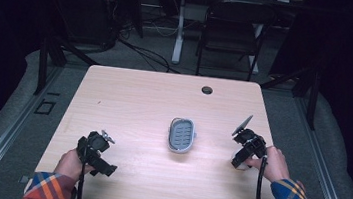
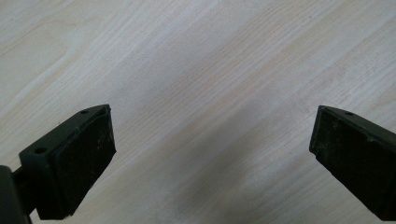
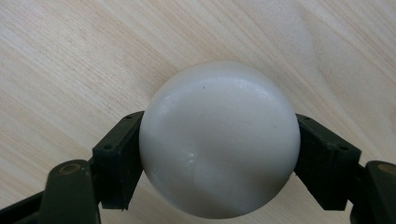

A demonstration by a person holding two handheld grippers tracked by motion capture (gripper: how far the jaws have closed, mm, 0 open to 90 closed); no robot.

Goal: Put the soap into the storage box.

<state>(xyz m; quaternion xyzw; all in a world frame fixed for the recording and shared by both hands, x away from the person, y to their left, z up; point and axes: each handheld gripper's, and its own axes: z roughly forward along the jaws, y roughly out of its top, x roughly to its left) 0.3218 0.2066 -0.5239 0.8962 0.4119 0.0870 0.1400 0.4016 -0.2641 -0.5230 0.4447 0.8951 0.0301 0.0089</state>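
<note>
- The wooden table [image 1: 154,97] is the largest thing, pale and grained; everything below is placed relative to the tray near its middle.
- The tray [image 1: 181,135] is a small grey oval dish with a ribbed floor and a light rim, lying flat on the table.
- The person's forearms, in plaid sleeves of orange, blue and yellow, lie nearer the table's near edge than the tray, one to each side of it.
- The left gripper [image 1: 101,136] sits well to the left of the tray and a little nearer the near edge, held in the left hand [image 1: 70,164]. In the left gripper view [image 2: 212,140] its two black jaws stand wide apart, with bare wood between them and nothing held.
- The right gripper [image 1: 239,162] sits to the right of the tray, well apart from it, held in the right hand [image 1: 274,163], a black cable trailing down toward the near edge.
- In the right gripper view [image 3: 219,154] the jaws are closed against both sides of a white ball [image 3: 218,140], gripping it firmly.
- The ball is smooth, glossy and off-white, to the right of the tray, between the jaws and over bare wood; whether it touches the table I cannot tell.
</note>
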